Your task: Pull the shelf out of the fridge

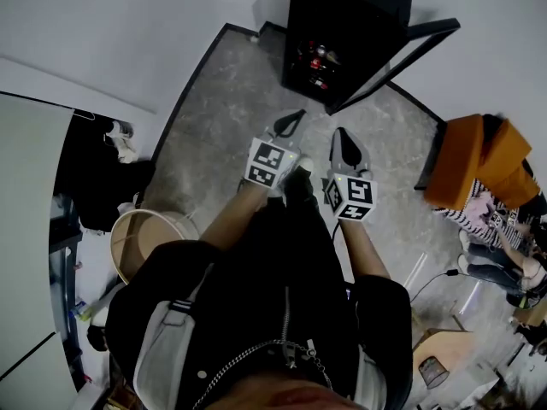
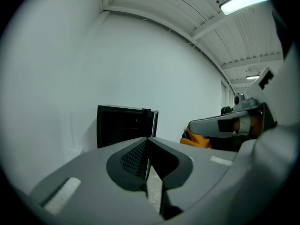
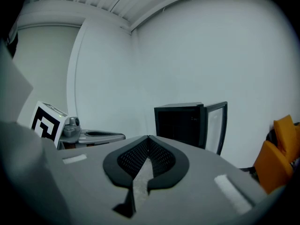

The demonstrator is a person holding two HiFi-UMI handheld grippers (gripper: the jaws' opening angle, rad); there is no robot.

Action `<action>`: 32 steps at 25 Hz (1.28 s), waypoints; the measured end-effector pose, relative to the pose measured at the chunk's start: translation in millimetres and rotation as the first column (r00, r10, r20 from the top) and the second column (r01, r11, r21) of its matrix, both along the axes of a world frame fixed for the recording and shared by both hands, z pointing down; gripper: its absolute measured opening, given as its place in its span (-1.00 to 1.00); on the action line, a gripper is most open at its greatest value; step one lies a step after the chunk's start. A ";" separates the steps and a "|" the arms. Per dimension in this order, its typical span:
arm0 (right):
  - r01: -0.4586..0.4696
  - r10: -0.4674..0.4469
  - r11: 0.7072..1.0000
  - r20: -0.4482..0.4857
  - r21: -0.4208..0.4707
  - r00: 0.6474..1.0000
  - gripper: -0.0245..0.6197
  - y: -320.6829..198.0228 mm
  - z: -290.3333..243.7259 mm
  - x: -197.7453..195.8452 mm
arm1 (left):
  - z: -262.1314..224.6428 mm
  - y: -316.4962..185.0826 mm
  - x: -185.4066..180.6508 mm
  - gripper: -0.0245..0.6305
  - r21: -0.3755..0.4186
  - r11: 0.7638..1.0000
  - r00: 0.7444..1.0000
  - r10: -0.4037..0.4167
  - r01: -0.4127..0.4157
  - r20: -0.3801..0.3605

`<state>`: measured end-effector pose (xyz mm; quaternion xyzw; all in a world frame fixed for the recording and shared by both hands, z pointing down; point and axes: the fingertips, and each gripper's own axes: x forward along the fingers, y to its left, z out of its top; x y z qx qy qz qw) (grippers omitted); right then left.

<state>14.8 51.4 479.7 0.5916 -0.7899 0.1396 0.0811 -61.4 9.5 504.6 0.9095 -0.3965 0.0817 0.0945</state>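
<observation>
The small black fridge [image 1: 342, 32] stands against the white wall [image 1: 128, 32] at about 12 o'clock in the head view, well apart from both grippers. Its glass door [image 1: 402, 58] is swung open toward 2 o'clock. The cabinet is dark inside; a few red and pale items [image 1: 318, 61] show there, but the shelf itself cannot be made out.

The left gripper [image 1: 293, 122], grey with a marker cube, is held out above the grey speckled floor [image 1: 222, 101] and points toward 1 o'clock. Its jaws are pressed together with nothing between them. Just beside it, at its 4 o'clock, the right gripper [image 1: 342, 141] points toward 12 o'clock, its jaws likewise closed and empty.

In the left gripper view the fridge sits beyond the closed tips at 11 o'clock, and in the right gripper view at 2 o'clock.

An orange upholstered chair [image 1: 474, 156] stands at 3 o'clock in the head view, and a round beige-rimmed basket [image 1: 120, 229] at 8 o'clock.
</observation>
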 end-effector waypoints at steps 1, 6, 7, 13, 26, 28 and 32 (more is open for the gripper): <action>0.005 -0.005 1.000 0.002 -0.001 1.000 -0.92 -5.4 1.1 -0.9 | 1.0 -2.9 0.0 -0.90 -0.003 1.000 1.000 -0.004 0.004 0.001; 0.032 -0.033 0.999 0.018 0.008 0.999 -0.92 -35.5 0.4 -7.1 | 2.2 -27.3 -0.6 -0.90 -0.006 1.000 1.000 -0.020 0.020 0.011; 0.033 -0.034 0.999 0.022 0.011 0.999 -0.92 -42.8 -0.1 -6.2 | 1.9 -35.0 0.2 -0.90 -0.006 1.000 1.000 -0.022 0.022 0.012; 0.026 -0.027 1.000 0.037 0.017 0.999 -0.92 -89.6 -1.1 15.6 | 2.4 -84.5 16.5 -0.90 -0.007 1.000 0.999 -0.028 0.028 0.027; 0.061 -0.062 0.998 0.051 0.016 0.997 -0.92 -172.1 -0.7 72.2 | 13.1 -172.9 61.4 -0.90 -0.057 0.994 0.996 -0.089 0.091 0.027; 0.076 -0.076 0.997 0.046 0.012 0.996 -0.92 -181.3 3.3 79.3 | 17.7 -184.4 66.5 -0.90 -0.063 0.993 0.994 -0.103 0.104 0.028; 0.096 -0.095 0.995 0.038 -0.016 0.995 -0.92 -193.0 17.1 92.9 | 27.2 -199.4 73.3 -0.90 -0.076 0.989 0.991 -0.127 0.129 0.035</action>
